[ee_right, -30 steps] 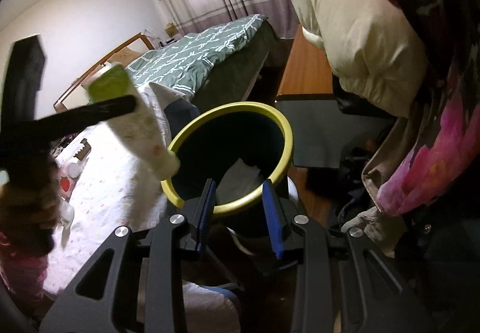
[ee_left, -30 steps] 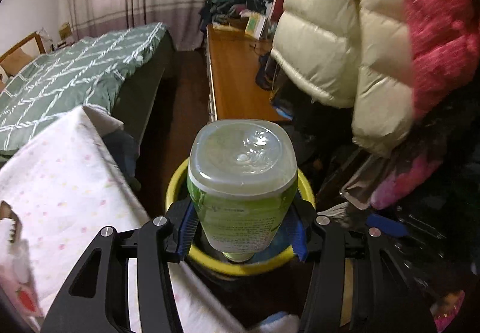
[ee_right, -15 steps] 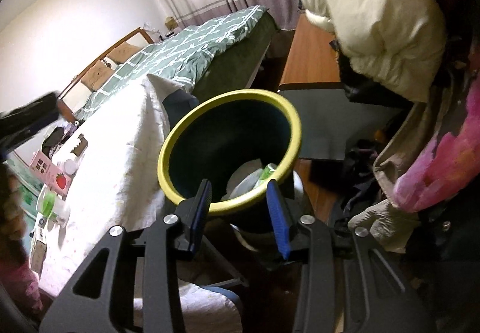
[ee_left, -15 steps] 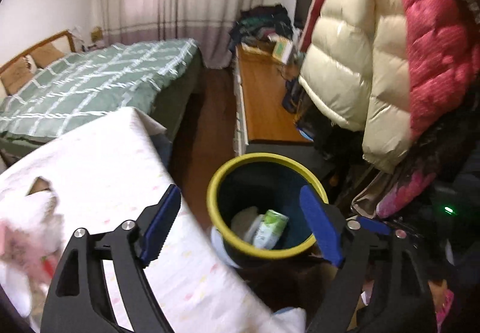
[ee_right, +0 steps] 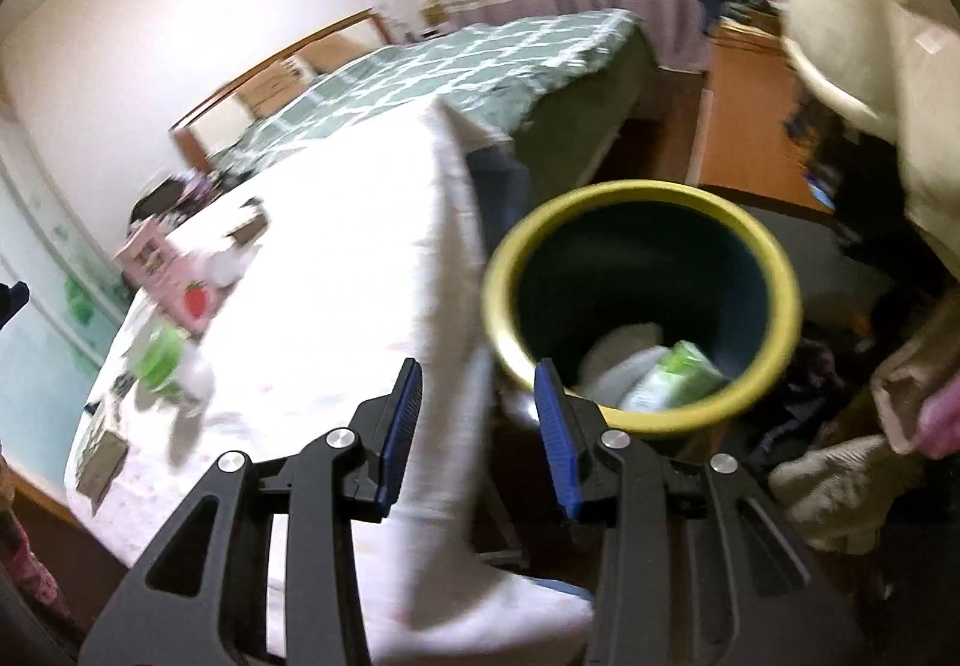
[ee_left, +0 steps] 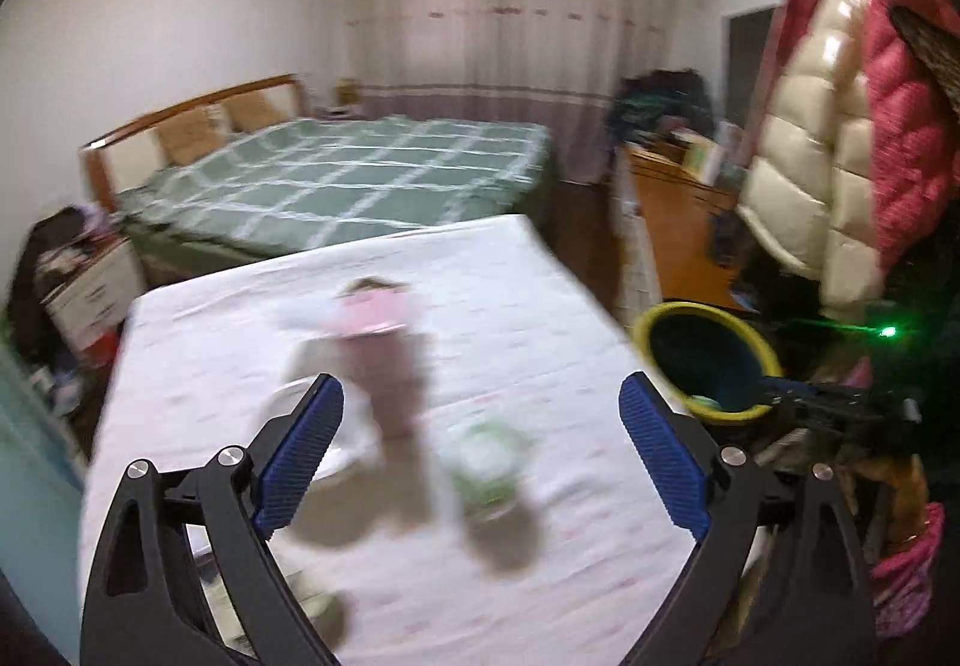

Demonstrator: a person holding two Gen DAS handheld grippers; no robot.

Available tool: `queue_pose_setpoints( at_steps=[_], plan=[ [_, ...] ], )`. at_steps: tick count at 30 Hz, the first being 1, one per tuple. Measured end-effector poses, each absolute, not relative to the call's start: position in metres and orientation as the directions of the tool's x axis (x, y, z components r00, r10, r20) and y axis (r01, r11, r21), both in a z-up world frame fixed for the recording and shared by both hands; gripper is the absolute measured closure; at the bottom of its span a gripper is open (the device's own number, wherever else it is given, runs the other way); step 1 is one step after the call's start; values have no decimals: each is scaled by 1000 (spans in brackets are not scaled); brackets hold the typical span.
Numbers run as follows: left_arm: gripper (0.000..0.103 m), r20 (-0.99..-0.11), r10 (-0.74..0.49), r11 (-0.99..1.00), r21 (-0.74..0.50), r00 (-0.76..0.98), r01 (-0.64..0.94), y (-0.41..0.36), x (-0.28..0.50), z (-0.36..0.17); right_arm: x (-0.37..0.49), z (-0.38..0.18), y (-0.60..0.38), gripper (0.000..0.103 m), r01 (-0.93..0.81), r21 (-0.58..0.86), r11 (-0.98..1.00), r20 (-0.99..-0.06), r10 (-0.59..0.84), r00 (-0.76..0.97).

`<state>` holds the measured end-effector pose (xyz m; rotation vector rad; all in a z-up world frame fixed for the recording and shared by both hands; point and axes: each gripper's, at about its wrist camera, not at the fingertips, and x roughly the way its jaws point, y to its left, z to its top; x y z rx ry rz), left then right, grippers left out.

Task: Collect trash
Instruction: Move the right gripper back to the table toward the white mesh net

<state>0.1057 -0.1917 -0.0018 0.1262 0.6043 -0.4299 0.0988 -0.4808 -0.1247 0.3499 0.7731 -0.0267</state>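
The left gripper (ee_left: 480, 444), jaws opening and empty, faces the table (ee_left: 540, 306); a green-lidded cup (ee_left: 486, 456) lies just ahead between them. The right gripper (ee_right: 477, 414) stands part-open, empty.

Nothing here can be read. The pink carton (ee_right: 171, 276) on the worktop (ee_right: 336, 258) bears a red strawberry picture, but its print is smeared by blur. The green-labelled bottle (ee_right: 672, 375) lying in the yellow-rimmed bin (ee_right: 780, 270) has printing on it, too small and blurred to make out.
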Motion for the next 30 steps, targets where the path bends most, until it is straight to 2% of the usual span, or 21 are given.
queue_pose_setpoints(
  at_steps=[9,16,22,27,30],
  plan=[
    [11,-573,-235,969,-74,785,236,-75,97,-15,147,-97,-363,62,-102,294,950,-656,278,702],
    [11,-578,-211,977,-98,789,190,-46,94,-24,190,-65,-287,55,-235,267,935,-610,352,710],
    [11,-586,-208,978,-102,783,184,-45,94,-28,237,-60,-274,55,-240,275,931,-611,362,704],
    [11,-601,-204,979,-105,773,177,-48,101,-33,303,-63,-312,55,-161,403,901,-635,402,660],
    [11,-607,-199,980,-106,769,169,-49,105,-37,337,-73,-321,55,-117,433,894,-671,406,620]
  ],
)
